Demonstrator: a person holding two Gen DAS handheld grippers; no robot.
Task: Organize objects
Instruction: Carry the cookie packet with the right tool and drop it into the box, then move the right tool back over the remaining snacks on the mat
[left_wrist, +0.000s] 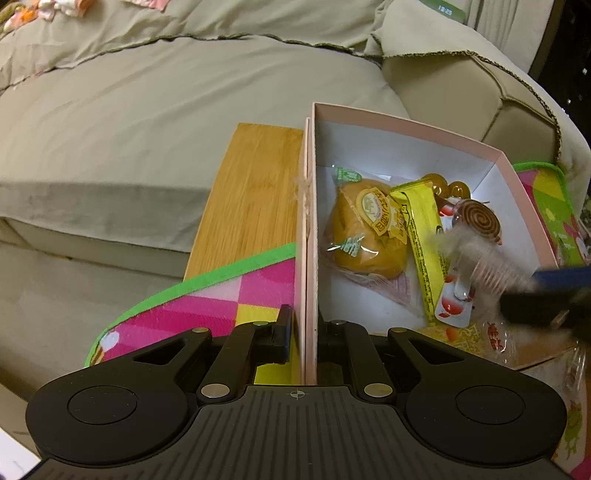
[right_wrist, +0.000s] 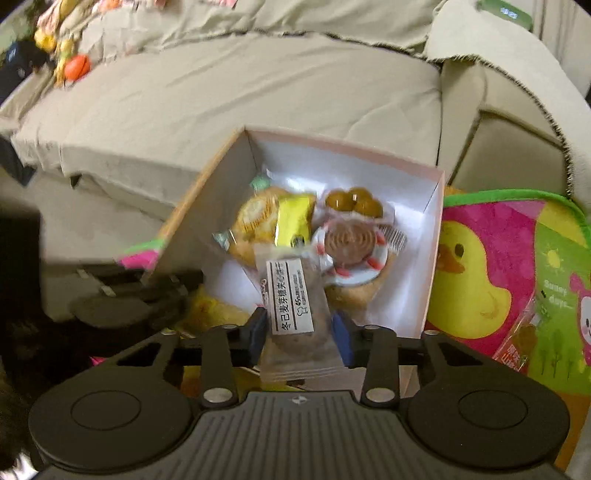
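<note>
— Right at the lens, what's in the right gripper (right_wrist: 300, 332)?

— Its blue pads sit against both sides of a clear snack packet (right_wrist: 297, 314) with a white label, so the jaws are narrowed onto it and holding it. The packet hangs over the near end of the pink box (right_wrist: 436, 236), above the things already inside.

— And what is inside?

— On the left, a round golden bun (left_wrist: 364, 230) in clear wrap. A yellow stick sachet (left_wrist: 421, 243) lies across the middle, partly over the bun. To its right is a brown spiral-patterned sweet (left_wrist: 480, 218) in a red-and-white wrapper, and at the far end some glossy brown round pieces (left_wrist: 448, 186).

— The left gripper (left_wrist: 303, 339)?

— Nearly closed, one finger outside and one inside the box's left wall, which stands in the slim gap between them. It looks pinched, though I cannot tell whether the inner finger actually presses on the card.

— What's around the box?

— It rests on a bright play mat (right_wrist: 517, 258) with a green border and a yellow duck, just beside a bamboo board (left_wrist: 255, 184) on the left. One more wrapped snack (right_wrist: 524, 339) lies on the mat to the right. Beyond everything is a sofa (left_wrist: 184, 92) under a beige cover.
</note>
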